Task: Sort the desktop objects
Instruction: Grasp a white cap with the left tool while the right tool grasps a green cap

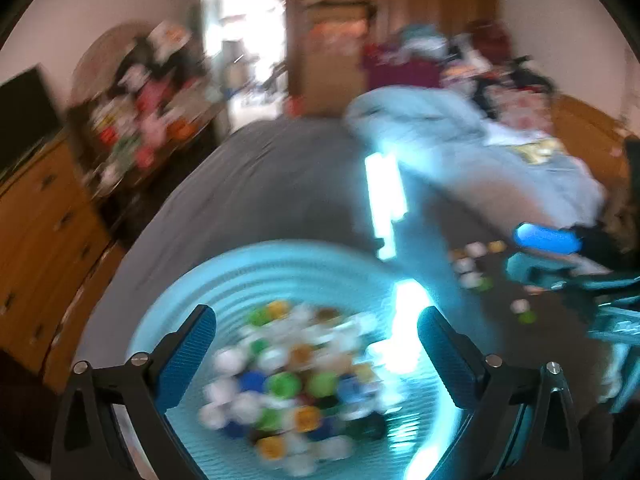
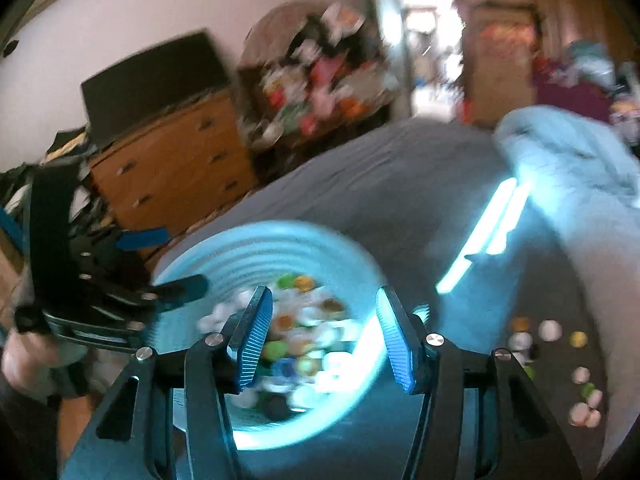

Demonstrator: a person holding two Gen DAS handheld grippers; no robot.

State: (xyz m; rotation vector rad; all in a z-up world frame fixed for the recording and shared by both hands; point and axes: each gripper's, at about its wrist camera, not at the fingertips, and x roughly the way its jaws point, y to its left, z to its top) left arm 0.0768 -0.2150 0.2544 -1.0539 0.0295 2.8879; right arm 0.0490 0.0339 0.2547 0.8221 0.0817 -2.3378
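A pale blue ribbed bowl [image 1: 280,256] [image 2: 260,236] sits on a grey sheet [image 1: 260,184] and holds a heap of coloured bottle caps [image 1: 288,384] [image 2: 304,340]. My left gripper [image 1: 316,316] hovers over the bowl, jaws wide open and empty; the right wrist view shows it at the bowl's left rim [image 2: 168,262]. My right gripper [image 2: 323,296] also hangs above the bowl, partly open with nothing between its pads; the left wrist view shows it at the right [image 1: 536,254]. Several loose caps [image 1: 472,264] [image 2: 552,332] lie on the sheet right of the bowl. Both views are blurred.
A light blue blanket [image 1: 440,132] [image 2: 568,148] is bunched at the back right. A wooden dresser [image 1: 36,240] [image 2: 172,160] stands left of the bed, with a cluttered shelf [image 1: 136,120] behind it. A bright glowing strip [image 1: 384,200] lies on the sheet past the bowl.
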